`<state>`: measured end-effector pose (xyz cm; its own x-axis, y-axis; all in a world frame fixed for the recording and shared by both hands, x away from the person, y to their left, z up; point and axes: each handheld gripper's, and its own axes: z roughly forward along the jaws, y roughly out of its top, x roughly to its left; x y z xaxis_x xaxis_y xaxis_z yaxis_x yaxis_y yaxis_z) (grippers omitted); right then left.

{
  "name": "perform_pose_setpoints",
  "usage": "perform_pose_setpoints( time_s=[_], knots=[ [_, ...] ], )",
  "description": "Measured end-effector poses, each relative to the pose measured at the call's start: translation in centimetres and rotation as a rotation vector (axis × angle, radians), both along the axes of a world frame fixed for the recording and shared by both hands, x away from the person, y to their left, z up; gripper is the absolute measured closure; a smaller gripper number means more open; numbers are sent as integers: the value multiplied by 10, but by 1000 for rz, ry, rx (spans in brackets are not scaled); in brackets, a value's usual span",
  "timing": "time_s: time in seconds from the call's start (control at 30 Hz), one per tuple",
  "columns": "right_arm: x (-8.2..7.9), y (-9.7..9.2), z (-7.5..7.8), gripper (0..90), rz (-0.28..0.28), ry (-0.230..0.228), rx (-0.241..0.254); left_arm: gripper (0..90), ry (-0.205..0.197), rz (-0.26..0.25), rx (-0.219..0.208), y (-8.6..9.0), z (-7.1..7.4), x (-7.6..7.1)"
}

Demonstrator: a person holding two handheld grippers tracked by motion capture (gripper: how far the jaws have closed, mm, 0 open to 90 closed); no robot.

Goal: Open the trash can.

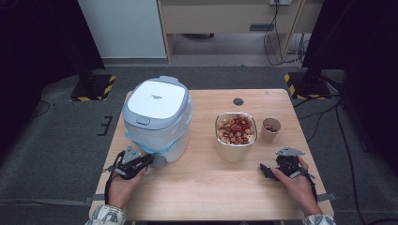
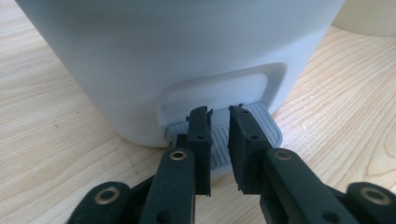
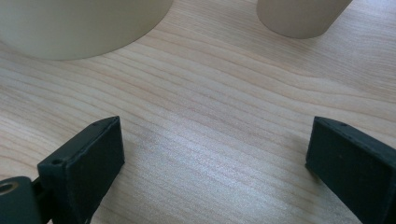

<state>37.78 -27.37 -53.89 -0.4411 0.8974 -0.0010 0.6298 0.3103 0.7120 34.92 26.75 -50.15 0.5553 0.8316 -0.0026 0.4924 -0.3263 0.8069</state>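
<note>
High view, bin: a white pedal bin point(image 1: 157, 119) with a blue liner stood at the left of the wooden table point(image 1: 206, 192), its lid down.
High view, left gripper: the left gripper point(image 1: 149, 160) was low at the front foot of the bin, where the pedal sticks out.
High view, right gripper: the right gripper point(image 1: 263, 169) rested on the table, near a big bowl of red and pale fruits point(image 1: 235, 130) and a small paper cup point(image 1: 271, 128).
Left gripper view, pedal: the grey ribbed pedal point(image 2: 261, 126) lay under the jaws, which were nearly pressed together with a narrow empty gap; they pinched nothing.
Left gripper view, advice: I judged the step was to press the pedal so the lid opens. The tips should push straight down on the ribbed middle, not on the edge, or they may slip off.
Right gripper view: the jaws were spread wide over bare wood, holding nothing, apart from the bowl and cup.
</note>
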Motion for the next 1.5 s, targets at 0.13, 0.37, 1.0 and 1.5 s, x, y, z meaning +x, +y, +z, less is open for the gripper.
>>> perform_pose_setpoints(
  time_s=[0.13,0.37,1.0,1.5],
  knots=[
    [0,0,0,44,0,0,0,806,3,-5,17,-4,-3,2],
    [0,0,0,44,0,-1,-1,821,18,-16,32,-8,-6,4],
    [0,0,0,44,-1,-1,-1,893,34,-8,63,-13,-8,5],
    [0,0,0,44,0,0,-1,892,30,-9,81,-16,-9,6]
  ],
)
